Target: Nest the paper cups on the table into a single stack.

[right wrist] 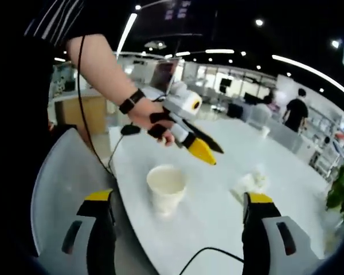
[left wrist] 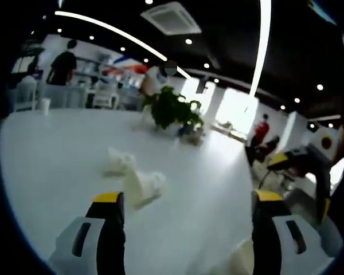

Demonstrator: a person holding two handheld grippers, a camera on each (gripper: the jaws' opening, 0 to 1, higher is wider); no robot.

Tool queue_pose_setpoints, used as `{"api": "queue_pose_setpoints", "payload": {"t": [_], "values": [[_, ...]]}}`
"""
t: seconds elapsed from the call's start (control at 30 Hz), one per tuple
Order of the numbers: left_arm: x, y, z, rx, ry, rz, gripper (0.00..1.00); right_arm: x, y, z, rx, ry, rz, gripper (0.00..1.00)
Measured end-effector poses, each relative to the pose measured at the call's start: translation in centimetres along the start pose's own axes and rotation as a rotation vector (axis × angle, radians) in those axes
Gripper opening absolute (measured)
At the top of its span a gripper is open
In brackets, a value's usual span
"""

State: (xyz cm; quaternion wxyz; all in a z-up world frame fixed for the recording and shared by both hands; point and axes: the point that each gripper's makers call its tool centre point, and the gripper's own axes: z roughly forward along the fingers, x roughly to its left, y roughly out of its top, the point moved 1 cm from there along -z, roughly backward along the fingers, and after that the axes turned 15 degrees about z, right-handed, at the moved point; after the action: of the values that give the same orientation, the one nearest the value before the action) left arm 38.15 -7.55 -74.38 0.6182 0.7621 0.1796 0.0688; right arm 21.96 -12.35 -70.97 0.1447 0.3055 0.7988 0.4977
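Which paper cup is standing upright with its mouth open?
The cup near the table's edge, between the right claw's jaws in the right gripper view. The other cups lie tipped over farther in.

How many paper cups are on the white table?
3. A far tipped cup and a near tipped cup lie close together; an upright cup stands near the table edge. More may be hidden.

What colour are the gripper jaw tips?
Yellow, on black jaws; clearest on the left gripper in the right gripper view.

Upright paper cup (right wrist: 167, 188) on table (right wrist: 218, 217) near edge; crumpled cups (right wrist: 249, 182) farther in.
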Motion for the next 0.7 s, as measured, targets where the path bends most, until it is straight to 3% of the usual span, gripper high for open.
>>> {"api": "queue_pose_setpoints", "payload": {"t": [0.7], "values": [[2.6,-2.6,6.4,0.024,-0.064,-0.049,0.86,-0.9,-1.6,-0.1,0.007,-0.034,0.093,0.87]]}}
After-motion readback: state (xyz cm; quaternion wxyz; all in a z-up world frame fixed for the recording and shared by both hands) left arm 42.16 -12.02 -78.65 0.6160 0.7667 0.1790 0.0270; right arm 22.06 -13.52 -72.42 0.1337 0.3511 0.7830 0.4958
